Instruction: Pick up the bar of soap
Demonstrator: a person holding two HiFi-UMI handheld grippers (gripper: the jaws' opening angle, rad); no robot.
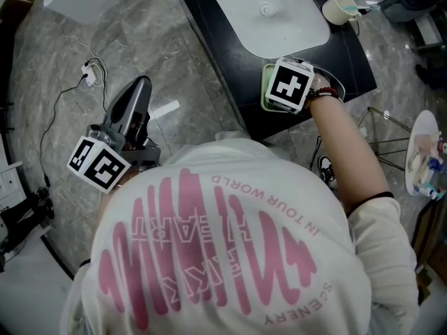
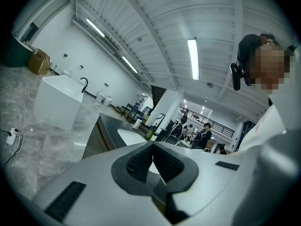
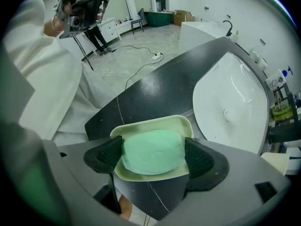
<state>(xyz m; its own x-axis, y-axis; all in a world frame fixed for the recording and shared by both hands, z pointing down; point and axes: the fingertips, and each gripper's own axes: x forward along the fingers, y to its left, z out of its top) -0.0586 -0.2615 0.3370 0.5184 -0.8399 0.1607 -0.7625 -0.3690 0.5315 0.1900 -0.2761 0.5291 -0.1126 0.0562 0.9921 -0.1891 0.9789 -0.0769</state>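
A pale green bar of soap (image 3: 152, 152) lies in a cream soap dish (image 3: 155, 123) at the near edge of the black counter (image 3: 150, 93). My right gripper (image 3: 153, 155) points straight down over it and stands open, its two black pads (image 3: 109, 155) flanking the bar's left and right ends; I see no squeeze on the bar. In the head view the right gripper's marker cube (image 1: 290, 84) covers the soap, and only the dish's green rim (image 1: 266, 89) shows. My left gripper (image 2: 151, 161) is held off to the left over the floor, its pads together with nothing between them.
A white basin (image 3: 230, 107) is sunk in the counter just beyond the dish, with a cup (image 1: 340, 8) at its far corner. A power strip and cable (image 1: 89, 75) lie on the marble floor. A round side table (image 1: 426, 152) stands at the right.
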